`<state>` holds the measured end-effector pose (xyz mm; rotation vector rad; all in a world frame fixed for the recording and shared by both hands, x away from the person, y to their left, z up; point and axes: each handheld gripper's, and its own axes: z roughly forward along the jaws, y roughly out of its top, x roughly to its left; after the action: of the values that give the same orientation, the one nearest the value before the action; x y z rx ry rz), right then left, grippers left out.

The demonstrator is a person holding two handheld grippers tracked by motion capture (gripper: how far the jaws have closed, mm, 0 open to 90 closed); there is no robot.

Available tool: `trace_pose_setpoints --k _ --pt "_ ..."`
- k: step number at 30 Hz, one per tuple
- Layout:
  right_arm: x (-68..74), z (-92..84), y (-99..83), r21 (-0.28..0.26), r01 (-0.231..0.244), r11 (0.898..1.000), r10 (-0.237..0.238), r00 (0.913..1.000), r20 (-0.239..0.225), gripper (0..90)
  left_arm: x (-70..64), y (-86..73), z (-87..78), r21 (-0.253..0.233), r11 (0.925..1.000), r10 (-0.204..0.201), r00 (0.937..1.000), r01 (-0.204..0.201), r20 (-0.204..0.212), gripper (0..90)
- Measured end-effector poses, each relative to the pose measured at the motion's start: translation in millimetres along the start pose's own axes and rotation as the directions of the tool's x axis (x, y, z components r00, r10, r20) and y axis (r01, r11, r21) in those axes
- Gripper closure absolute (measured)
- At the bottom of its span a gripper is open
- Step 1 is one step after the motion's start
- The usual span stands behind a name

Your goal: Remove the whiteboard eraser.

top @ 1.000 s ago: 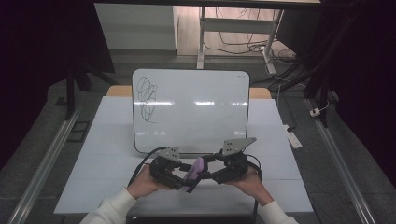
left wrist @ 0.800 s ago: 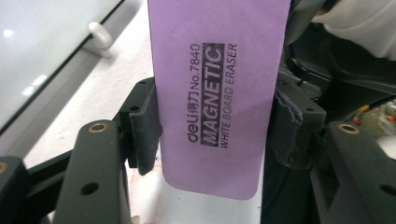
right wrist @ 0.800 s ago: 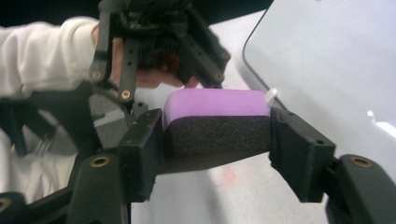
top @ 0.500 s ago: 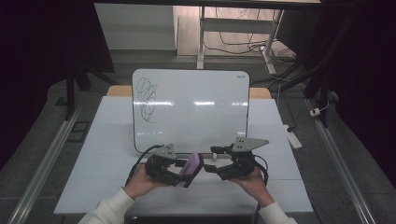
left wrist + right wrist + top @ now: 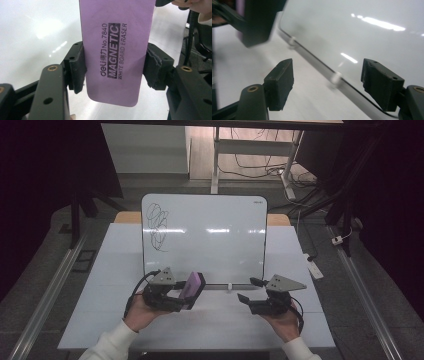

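Looking down from the high view: a white table (image 5: pixel 120 320) carries a whiteboard (image 5: pixel 215 245) propped up at its far side, black scribbles (image 5: pixel 159 226) in the board's upper left corner. Left gripper (image 5: pixel 181 300) sits near the table's front edge, just before the board's lower left part, with a purple eraser (image 5: pixel 192 289) clamped in it and tilted. Right gripper (image 5: pixel 246 299) is well apart to the right, in front of the board's lower right part, nothing in it; its jaws have just been opening. A hand with a white sleeve holds each tool.

Left gripper view: both pads press on the long sides of the purple eraser (image 5: pixel 116 50), which stands up between them; printed face reads "MAGNETIC WHITE BOARD ERASER". White surface behind.

Right gripper view: right gripper (image 5: pixel 328 86) has its jaws spread wide, bare between them. Whiteboard (image 5: pixel 362 37) edge runs diagonally across, with two small white clips (image 5: pixel 335 78) on it. Dark blurred left gripper (image 5: pixel 257 22) at upper left.
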<state>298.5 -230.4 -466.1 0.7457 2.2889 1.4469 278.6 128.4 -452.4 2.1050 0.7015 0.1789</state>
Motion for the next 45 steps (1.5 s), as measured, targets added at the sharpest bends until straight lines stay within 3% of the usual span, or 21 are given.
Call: trace_pose_setpoints --k 9,13,28,32,45 --pt "-10.5 -20.0 -23.7 0.001 -0.015 1.000 0.015 0.9962 0.086 27.3 5.6 -4.7 -14.2 -0.025 0.9996 -0.011 0.9996 0.010 -0.025 41.0" --pt "-14.7 -26.5 -37.3 0.006 -0.048 0.999 0.047 0.9920 0.117 27.6 7.1 -6.4 -18.8 -0.037 0.9992 -0.016 0.9992 0.015 -0.038 41.0" --pt "-18.4 -25.3 -42.6 0.016 -0.047 0.999 0.044 0.9889 0.142 28.4 13.7 -9.4 -28.5 -0.067 0.9968 -0.051 0.9926 0.044 -0.110 41.0" --pt "-18.3 -25.2 -42.5 0.018 -0.046 0.999 0.043 0.9886 0.144 28.6 18.3 -7.9 -33.6 -0.088 0.9945 -0.070 0.9868 0.058 -0.146 41.0" --pt "-19.3 -24.7 -43.4 0.022 -0.050 0.999 0.046 0.9886 0.143 28.7 45.6 9.6 -57.9 -0.170 0.9803 -0.142 0.9560 0.099 -0.257 41.0"
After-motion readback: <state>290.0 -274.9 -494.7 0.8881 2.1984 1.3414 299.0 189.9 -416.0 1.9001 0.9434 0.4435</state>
